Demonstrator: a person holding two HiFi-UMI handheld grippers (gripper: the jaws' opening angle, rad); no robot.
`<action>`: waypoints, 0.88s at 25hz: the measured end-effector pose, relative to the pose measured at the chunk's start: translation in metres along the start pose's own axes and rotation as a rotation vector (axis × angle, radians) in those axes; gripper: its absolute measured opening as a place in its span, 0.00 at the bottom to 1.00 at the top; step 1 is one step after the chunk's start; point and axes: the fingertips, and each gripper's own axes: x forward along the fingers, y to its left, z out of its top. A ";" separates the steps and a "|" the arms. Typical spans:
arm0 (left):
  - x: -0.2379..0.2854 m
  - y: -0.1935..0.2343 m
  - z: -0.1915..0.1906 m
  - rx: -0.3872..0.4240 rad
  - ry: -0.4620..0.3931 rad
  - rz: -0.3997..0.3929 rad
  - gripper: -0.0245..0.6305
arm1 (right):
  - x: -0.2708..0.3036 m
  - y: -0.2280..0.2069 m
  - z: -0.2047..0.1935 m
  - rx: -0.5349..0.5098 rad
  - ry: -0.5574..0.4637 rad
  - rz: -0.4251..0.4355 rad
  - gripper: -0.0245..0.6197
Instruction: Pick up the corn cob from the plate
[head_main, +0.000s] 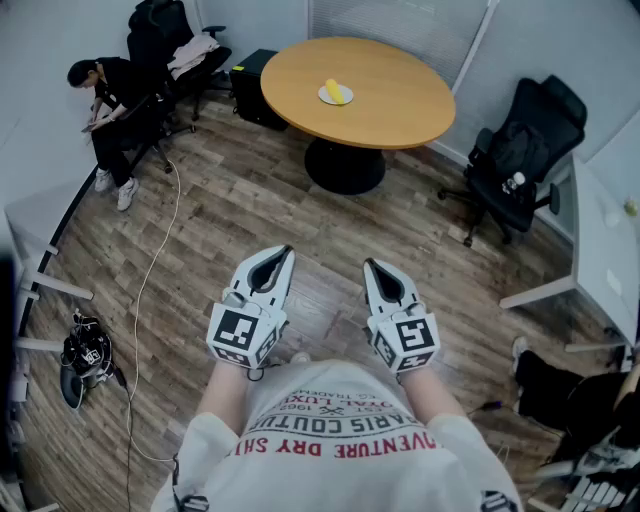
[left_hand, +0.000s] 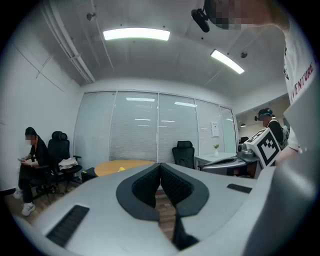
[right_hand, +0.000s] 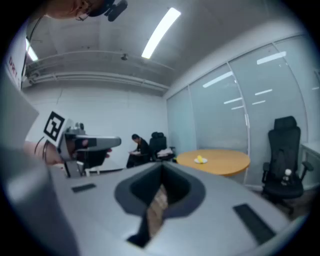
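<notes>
A yellow corn cob (head_main: 334, 91) lies on a small white plate (head_main: 343, 99) on the round wooden table (head_main: 390, 100), far ahead across the floor. The left gripper (head_main: 287, 251) and the right gripper (head_main: 368, 265) are held side by side close to the person's body, pointing toward the table, both shut with nothing between the jaws. In the left gripper view the shut left gripper (left_hand: 160, 166) points at the room, with the corn cob (left_hand: 121, 169) a tiny speck on the table (left_hand: 131, 165). The right gripper view shows the shut right gripper (right_hand: 161, 168) and the corn cob (right_hand: 201, 159) on its plate.
A seated person (head_main: 112, 110) and a black chair (head_main: 170, 40) are at the far left. Another black office chair (head_main: 520, 160) stands right of the table beside a white desk (head_main: 605, 240). A white cable (head_main: 150, 300) and a dark bundle (head_main: 85, 355) lie on the wood floor at the left.
</notes>
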 end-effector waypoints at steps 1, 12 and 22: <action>0.001 0.000 0.000 -0.001 0.000 0.001 0.09 | 0.000 -0.002 -0.001 0.000 0.002 0.000 0.08; 0.004 0.002 -0.003 -0.003 -0.006 -0.020 0.09 | 0.005 0.002 -0.006 0.003 0.023 0.000 0.08; -0.011 0.051 -0.020 -0.041 0.011 -0.043 0.09 | 0.035 0.028 -0.019 0.045 0.059 -0.053 0.08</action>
